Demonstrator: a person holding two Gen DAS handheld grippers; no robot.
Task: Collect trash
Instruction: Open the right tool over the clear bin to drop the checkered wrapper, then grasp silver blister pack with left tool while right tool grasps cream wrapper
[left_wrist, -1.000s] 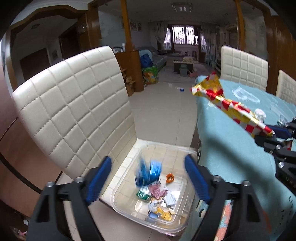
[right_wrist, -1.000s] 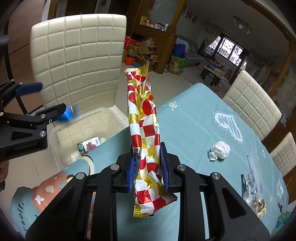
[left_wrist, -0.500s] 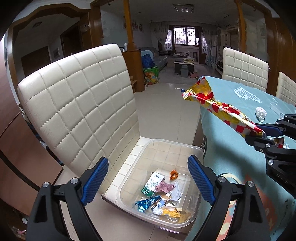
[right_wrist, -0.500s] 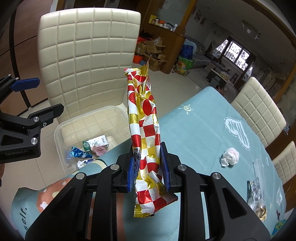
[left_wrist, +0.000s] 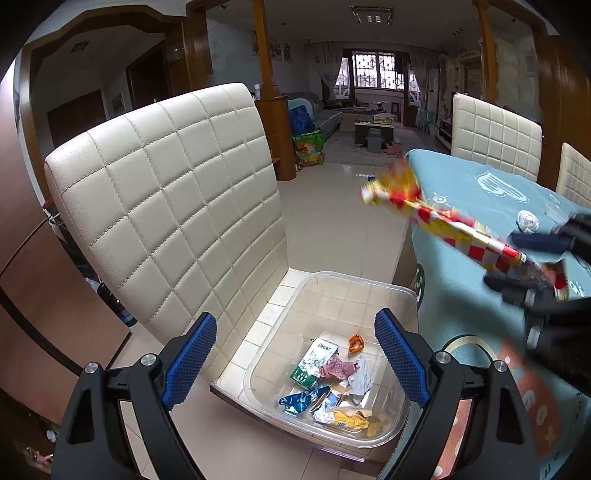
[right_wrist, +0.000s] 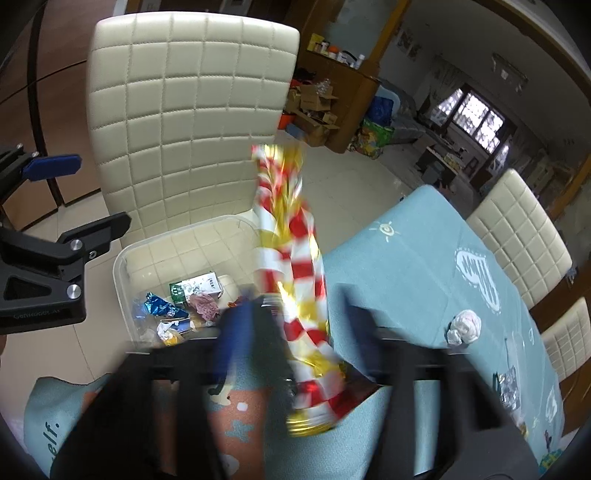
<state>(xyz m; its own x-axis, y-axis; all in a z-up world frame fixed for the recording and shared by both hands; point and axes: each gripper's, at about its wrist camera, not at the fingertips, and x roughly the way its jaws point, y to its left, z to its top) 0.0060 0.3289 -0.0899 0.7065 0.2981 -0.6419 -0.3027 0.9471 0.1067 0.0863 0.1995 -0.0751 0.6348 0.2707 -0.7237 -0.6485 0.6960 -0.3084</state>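
A long red, white and gold checked wrapper stands blurred between the jaws of my right gripper. Those jaws are opening, spread wide, and no longer press on it. The wrapper juts over the table's edge toward a clear plastic bin on a cream chair seat. In the left wrist view the same wrapper slants out of the right gripper. My left gripper hangs open and empty above the bin, which holds several crumpled wrappers.
The quilted cream chair backs the bin. A teal tablecloth covers the table, with a crumpled white tissue and foil wrappers farther along it. More cream chairs line the far side.
The right gripper's jaws have sprung apart and let go of the checked wrapper, which now blurs and sags. A blue wrapper that was falling has settled in the bin.
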